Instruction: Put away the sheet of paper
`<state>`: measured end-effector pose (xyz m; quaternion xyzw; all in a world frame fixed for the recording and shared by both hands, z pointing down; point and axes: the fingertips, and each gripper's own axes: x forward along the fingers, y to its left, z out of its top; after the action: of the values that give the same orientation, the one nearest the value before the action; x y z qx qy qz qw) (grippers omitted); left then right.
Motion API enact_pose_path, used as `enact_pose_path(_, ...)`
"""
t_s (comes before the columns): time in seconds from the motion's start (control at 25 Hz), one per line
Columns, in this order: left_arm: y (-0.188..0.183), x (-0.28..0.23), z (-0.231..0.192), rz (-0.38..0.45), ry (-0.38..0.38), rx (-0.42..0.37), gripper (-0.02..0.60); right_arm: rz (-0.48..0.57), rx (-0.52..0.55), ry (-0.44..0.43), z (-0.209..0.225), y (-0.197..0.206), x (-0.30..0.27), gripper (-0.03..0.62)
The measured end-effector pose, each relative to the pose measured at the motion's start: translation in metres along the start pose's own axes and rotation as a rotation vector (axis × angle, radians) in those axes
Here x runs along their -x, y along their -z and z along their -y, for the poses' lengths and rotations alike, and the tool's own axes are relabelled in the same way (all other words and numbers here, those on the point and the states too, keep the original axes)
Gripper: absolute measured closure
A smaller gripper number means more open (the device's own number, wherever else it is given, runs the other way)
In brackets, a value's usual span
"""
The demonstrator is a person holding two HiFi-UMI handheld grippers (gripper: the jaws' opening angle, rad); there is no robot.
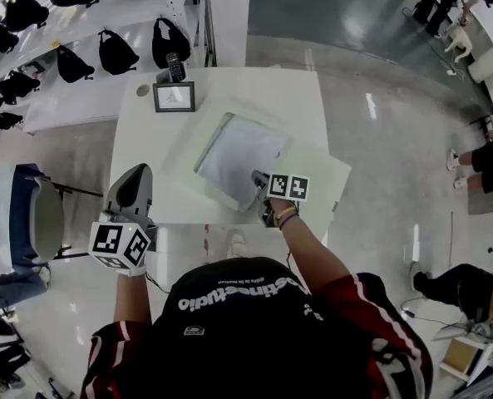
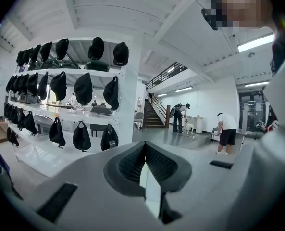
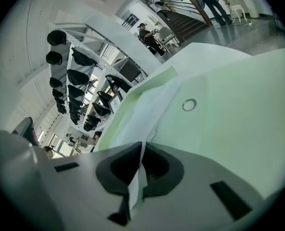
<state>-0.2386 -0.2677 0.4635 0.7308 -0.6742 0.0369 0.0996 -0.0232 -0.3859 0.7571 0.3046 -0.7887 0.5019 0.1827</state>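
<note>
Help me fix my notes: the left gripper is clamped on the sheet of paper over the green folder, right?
No, the side is wrong: the right gripper is clamped on the sheet of paper over the green folder. The right gripper view shows the paper pinched between its jaws.

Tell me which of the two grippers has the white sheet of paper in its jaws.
The right gripper: its jaws pinch the white sheet of paper. The left gripper hangs at the white table's near left corner, away from it.

White table [image 1: 271, 86], green folder [image 1: 319, 169], small frame [image 1: 173, 96]
</note>
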Motion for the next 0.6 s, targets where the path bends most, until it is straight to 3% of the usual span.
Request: enact_pose_path(0.6,0.003,0.014,-0.020,-0.031,-0.080,-0.009,0.577,-0.044,0.013,-0.038,-0.020,-0.010,-0.038,0.591)
